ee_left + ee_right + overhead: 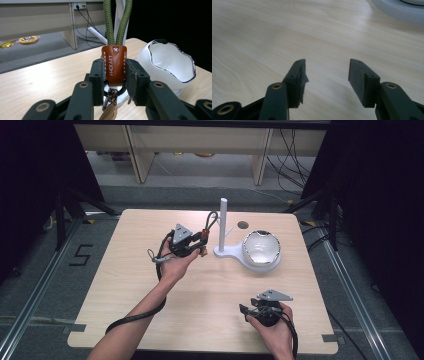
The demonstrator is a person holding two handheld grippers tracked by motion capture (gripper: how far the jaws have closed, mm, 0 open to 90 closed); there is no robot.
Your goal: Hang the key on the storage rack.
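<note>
A keychain strap hangs in my left gripper, which is shut on its brown leather tab. The olive rope loop rises from the tab, and a metal clasp hangs below it. In the high view the left gripper is held above the table, the rope loop just left of a white upright post. That post stands on a white base joined to a white, jagged-rimmed bowl. My right gripper rests low over the bare wood near the front right, open with nothing between its pads.
The light wooden table has a small round hole near its far edge. Beyond it stand pale furniture legs and loose cables on the floor. Dark curtains flank both sides.
</note>
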